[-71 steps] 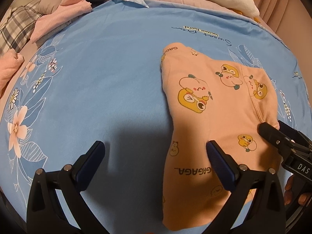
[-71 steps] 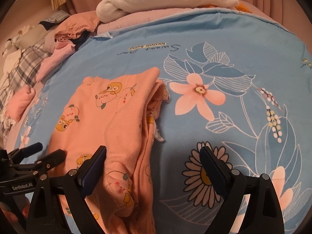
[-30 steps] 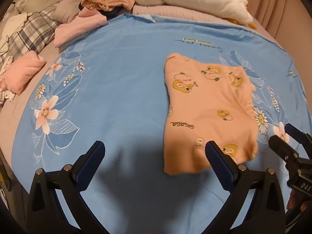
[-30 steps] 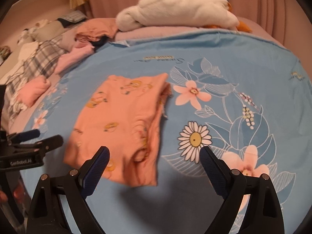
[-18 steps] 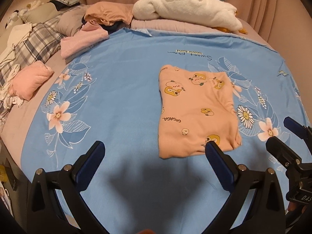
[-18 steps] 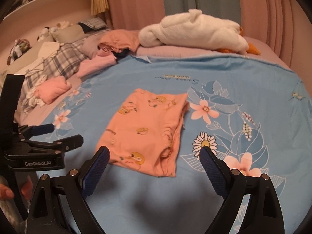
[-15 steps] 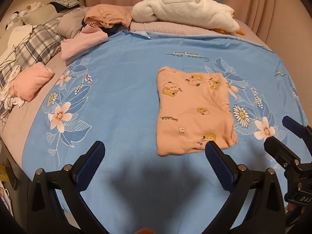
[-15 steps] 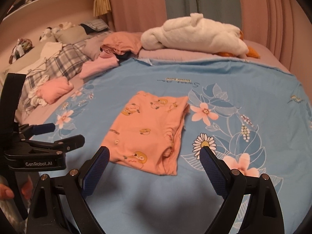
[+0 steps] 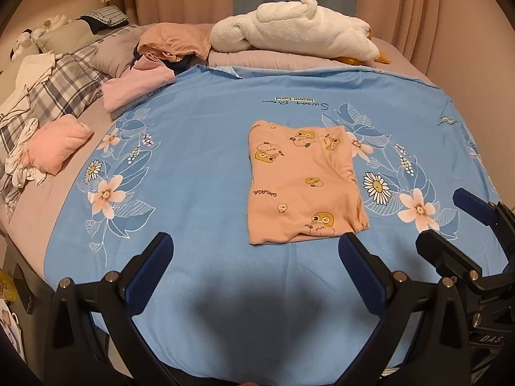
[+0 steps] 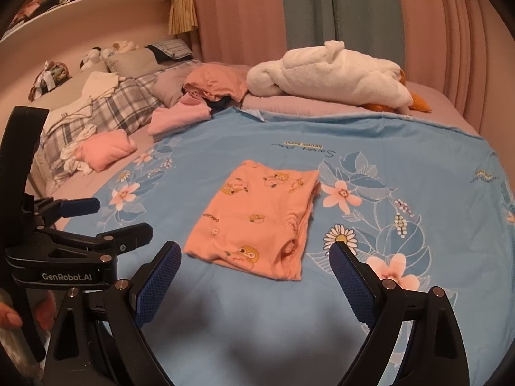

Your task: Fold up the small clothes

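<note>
- On the blue floral bedsheet (image 9: 199, 148) lies a folded peach cartoon-print garment (image 9: 299, 186), flat.
- Left gripper (image 9: 254, 268) and right gripper (image 10: 254, 275) hover near it, jaws spread, empty.

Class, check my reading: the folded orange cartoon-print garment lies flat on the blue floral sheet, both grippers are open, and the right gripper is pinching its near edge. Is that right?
Not quite. The right gripper pinches nothing: it hangs open and short of the orange garment, as the right wrist view shows. The rest holds: the garment lies folded on the blue sheet, and the left gripper is open too.
</note>
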A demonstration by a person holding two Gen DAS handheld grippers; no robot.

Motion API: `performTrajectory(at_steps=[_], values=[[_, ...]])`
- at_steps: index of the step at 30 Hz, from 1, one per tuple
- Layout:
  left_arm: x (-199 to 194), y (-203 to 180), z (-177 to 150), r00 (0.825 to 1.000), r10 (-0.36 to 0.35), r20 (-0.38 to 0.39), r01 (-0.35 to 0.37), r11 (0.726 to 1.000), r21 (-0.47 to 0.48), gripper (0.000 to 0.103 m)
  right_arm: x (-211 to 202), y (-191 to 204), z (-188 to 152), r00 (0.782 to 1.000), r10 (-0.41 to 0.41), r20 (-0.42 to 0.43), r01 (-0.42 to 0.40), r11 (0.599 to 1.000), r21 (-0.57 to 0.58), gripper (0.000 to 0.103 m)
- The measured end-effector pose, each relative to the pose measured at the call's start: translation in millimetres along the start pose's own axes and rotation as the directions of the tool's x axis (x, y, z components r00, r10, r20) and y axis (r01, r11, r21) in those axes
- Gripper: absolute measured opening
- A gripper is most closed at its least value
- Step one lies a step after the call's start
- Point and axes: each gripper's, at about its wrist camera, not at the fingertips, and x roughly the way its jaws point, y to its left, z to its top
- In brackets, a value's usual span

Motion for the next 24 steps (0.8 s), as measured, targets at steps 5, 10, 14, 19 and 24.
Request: performTrajectory(at_steps=[5,10,14,19,24], values=[[-3.2,-2.6,-2.0,1.0,0.002,0.003,-0.002,1.0,0.003,0.103,-3.4,-1.3,-1.8,1.0,-0.003,0.005,0.003,1.0,0.01,0.093],[-5.8,-3.4,-2.9,1.0,0.0,0.006,0.0,1.0,0.01,0.103,-3.5,-1.2,-2.7,1.0,0.004,0.005,-0.004,1.0,0.024,0.093],[-6.7,-3.7,-3.6,1.0,0.0,0.007,0.0,1.0,0.011,0.103,-3.1,-0.7,-3.8,1.0,0.004,0.002,-0.004,0.999,0.032,0.093],[-6.0,-3.7,-3.8,1.0,0.002,0.004,-0.002,1.0,0.008,0.103,-3.4,-1.0,-4.3,1.0,0.004,0.0,-0.004,0.999,0.036,0.093],[-5.0,-2.9,-3.6,1.0,0.003,-0.001,-0.003,1.0,0.009,0.103,-3.2,-1.3,-4.6,1.0,0.005,-0.001,-0.005,0.999,0.038,0.093]])
